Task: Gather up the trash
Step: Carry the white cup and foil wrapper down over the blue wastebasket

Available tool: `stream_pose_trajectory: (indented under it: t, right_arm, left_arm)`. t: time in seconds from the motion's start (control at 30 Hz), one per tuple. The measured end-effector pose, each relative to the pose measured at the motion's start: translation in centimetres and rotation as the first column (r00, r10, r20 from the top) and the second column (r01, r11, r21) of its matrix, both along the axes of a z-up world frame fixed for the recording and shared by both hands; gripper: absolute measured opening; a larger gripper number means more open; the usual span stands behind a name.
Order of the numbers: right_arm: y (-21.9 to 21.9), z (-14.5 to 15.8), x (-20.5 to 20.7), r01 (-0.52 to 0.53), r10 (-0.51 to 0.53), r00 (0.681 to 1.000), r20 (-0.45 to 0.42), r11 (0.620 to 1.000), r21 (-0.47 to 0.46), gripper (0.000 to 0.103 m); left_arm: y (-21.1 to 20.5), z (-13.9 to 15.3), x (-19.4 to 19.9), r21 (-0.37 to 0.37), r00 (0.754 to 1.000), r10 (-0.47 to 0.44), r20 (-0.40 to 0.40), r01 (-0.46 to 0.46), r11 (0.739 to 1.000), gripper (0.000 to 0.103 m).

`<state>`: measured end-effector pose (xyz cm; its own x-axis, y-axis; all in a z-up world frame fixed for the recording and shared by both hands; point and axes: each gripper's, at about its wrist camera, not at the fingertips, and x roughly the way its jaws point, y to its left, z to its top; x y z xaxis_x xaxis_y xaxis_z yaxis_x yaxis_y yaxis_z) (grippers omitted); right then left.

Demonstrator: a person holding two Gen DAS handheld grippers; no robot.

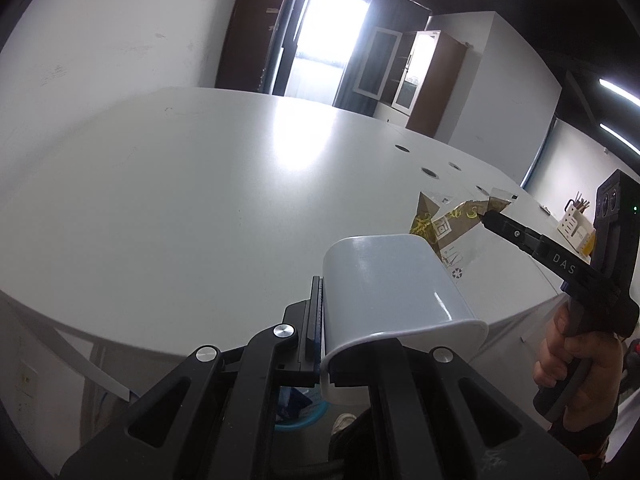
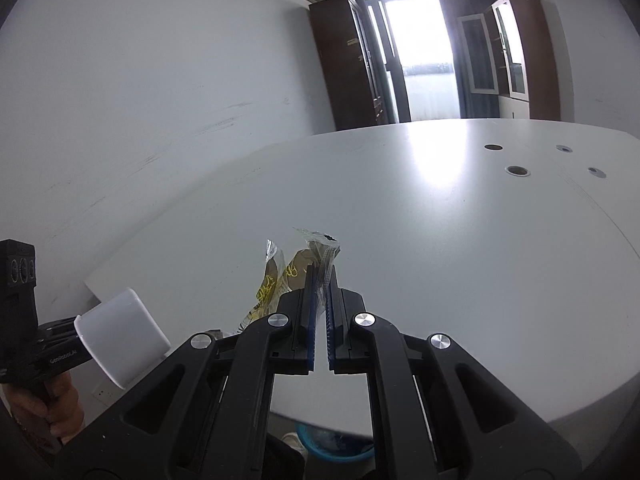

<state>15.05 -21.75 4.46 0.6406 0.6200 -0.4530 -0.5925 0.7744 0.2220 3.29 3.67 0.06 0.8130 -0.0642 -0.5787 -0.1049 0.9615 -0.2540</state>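
My left gripper (image 1: pixel 325 292) is shut on the wall of a pale grey-white plastic bin (image 1: pixel 384 280) and holds it tilted above the white table (image 1: pixel 200 184). The bin also shows at the lower left of the right wrist view (image 2: pixel 120 340). My right gripper (image 2: pixel 320 276) is shut on a crumpled clear and gold snack wrapper (image 2: pixel 280 280) and holds it above the table. In the left wrist view the wrapper (image 1: pixel 444 224) hangs from the right gripper's fingertips (image 1: pixel 490 216), just beyond the bin's far edge.
The table has several round cable holes (image 2: pixel 517 171) at the right. A blue basin (image 2: pixel 336 446) sits on the floor below the table edge. Dark cabinets and a bright doorway (image 2: pixel 424 48) stand behind. A white holder (image 1: pixel 576 228) stands at the far right.
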Motion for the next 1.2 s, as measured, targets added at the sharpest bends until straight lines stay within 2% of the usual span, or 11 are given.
stream_pose_trajectory:
  t: [0.27,0.43,0.8,1.07,1.2]
  right_arm:
    - [-0.5,-3.9,-6.1,-0.05,0.046,0.997,-0.063,0.998,-0.05,0.004]
    - [0.2,-7.7,-8.5,-0.059,0.046,0.995,-0.093,0.988,-0.143,0.004]
    - [2.1,-15.0,-8.4,-0.056,0.013,0.985,-0.175,0.968,-0.244,0.004]
    - [2.7,-20.5,-6.2,-0.042,-0.031,0.966,-0.258,0.962,-0.27,0.003]
    - [3.1,-23.7,-4.4,0.017,-0.104,0.956,-0.275,0.953,-0.301,0.003]
  left_arm:
    - [-2.3,-3.9,-4.2,-0.011,0.997,-0.053,-0.059,0.052,0.999,0.001]
    - [-2.2,-7.6,-4.8,-0.003,0.988,-0.038,-0.151,0.038,0.999,0.001]
    - [-0.9,-13.6,-5.9,-0.033,0.966,-0.03,-0.259,0.022,0.999,0.001]
    - [0.2,-18.3,-4.1,-0.06,0.941,-0.019,-0.338,-0.002,0.998,0.001]
    - [0.4,-20.8,-2.4,-0.07,0.924,-0.022,-0.383,-0.005,0.998,0.001]
